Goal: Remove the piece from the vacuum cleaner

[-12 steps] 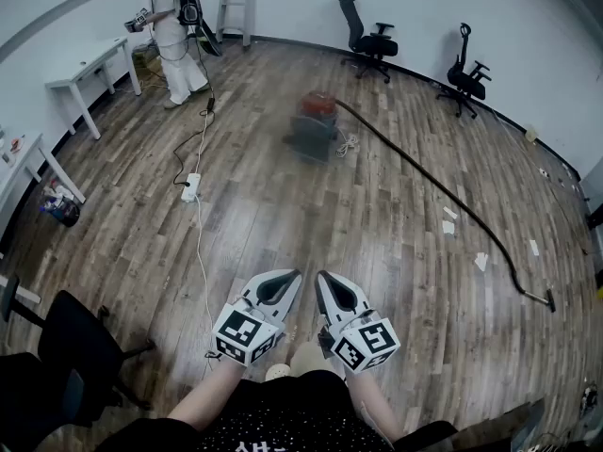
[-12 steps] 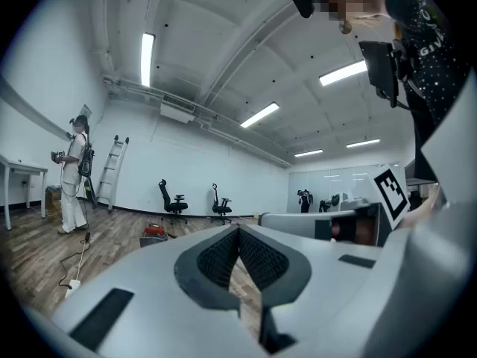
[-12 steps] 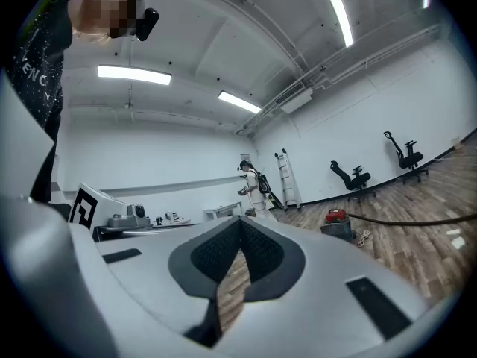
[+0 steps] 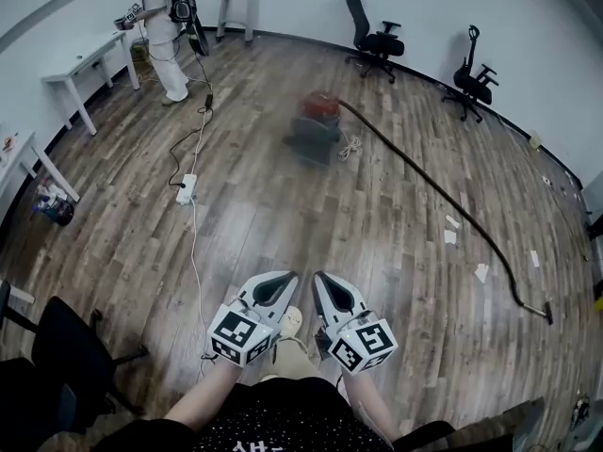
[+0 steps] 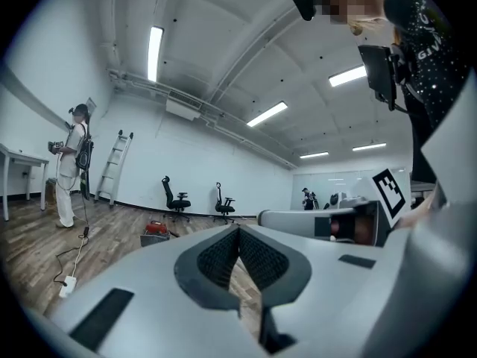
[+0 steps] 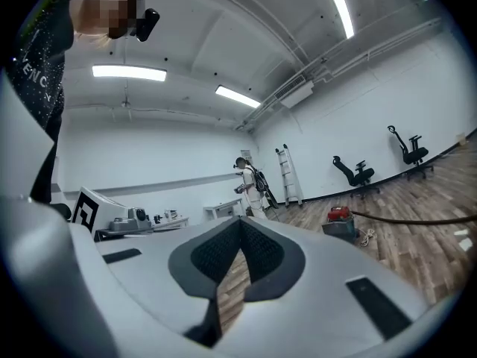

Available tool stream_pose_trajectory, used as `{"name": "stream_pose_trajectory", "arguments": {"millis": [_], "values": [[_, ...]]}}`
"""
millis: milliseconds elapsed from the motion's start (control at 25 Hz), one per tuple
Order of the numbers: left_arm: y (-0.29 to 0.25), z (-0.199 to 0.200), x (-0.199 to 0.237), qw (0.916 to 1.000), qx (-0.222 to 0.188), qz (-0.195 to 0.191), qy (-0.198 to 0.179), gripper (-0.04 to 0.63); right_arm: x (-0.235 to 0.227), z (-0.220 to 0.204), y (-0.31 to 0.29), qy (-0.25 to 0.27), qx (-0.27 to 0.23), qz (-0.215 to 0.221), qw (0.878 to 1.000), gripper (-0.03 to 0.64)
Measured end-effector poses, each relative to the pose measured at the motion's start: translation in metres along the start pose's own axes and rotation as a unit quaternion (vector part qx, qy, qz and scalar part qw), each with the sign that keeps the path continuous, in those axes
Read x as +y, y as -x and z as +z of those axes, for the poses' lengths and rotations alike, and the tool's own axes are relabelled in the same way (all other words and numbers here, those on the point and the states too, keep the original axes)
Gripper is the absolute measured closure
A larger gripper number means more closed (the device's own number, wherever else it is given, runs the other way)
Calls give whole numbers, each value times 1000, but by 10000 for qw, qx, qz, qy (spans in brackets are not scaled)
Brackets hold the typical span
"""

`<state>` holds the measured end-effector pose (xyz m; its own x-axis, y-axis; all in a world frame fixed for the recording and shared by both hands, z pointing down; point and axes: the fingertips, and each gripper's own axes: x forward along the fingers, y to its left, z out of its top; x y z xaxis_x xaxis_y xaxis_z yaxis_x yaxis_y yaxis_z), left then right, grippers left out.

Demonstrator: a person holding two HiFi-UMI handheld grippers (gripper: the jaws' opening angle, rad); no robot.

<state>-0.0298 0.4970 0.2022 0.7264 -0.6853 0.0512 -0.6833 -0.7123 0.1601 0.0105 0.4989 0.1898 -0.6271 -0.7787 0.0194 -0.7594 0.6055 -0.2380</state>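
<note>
The vacuum cleaner [image 4: 315,126], red on top with a grey base, stands far ahead on the wooden floor. Its long dark hose [image 4: 443,199] runs right across the floor and ends in a nozzle [image 4: 547,311]. The cleaner also shows small in the left gripper view [image 5: 155,230] and the right gripper view [image 6: 341,221]. My left gripper [image 4: 288,278] and right gripper [image 4: 320,279] are held side by side close to my body, both shut and empty, several steps short of the cleaner.
A white power strip [image 4: 186,190] with a cable lies on the floor at left. Two office chairs [image 4: 375,38] [image 4: 472,76] stand by the far wall, with a ladder [image 4: 236,0] and white table [image 4: 89,64]. A person [image 4: 165,26] stands at back left. Paper scraps [image 4: 451,229] lie right.
The view has shifted slightly forward over the floor; my foot has come forward between the grippers. The person at the back left has moved a little. Both grippers stay shut.
</note>
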Motion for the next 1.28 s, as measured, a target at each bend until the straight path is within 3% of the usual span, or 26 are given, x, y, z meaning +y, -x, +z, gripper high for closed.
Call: {"name": "stream_pose_trajectory", "arguments": {"millis": [600, 840, 1280], "values": [[-175, 32, 133, 9995, -20, 302, 132, 588, -167, 44, -139, -2, 102, 74, 9999, 606], [-209, 38, 165, 9991, -118, 371, 156, 588, -203, 51, -172, 50, 125, 118, 9998, 606], [-276, 33, 233, 9993, 96, 260, 257, 588, -263, 40, -236, -205, 329, -80, 9992, 606]]}}
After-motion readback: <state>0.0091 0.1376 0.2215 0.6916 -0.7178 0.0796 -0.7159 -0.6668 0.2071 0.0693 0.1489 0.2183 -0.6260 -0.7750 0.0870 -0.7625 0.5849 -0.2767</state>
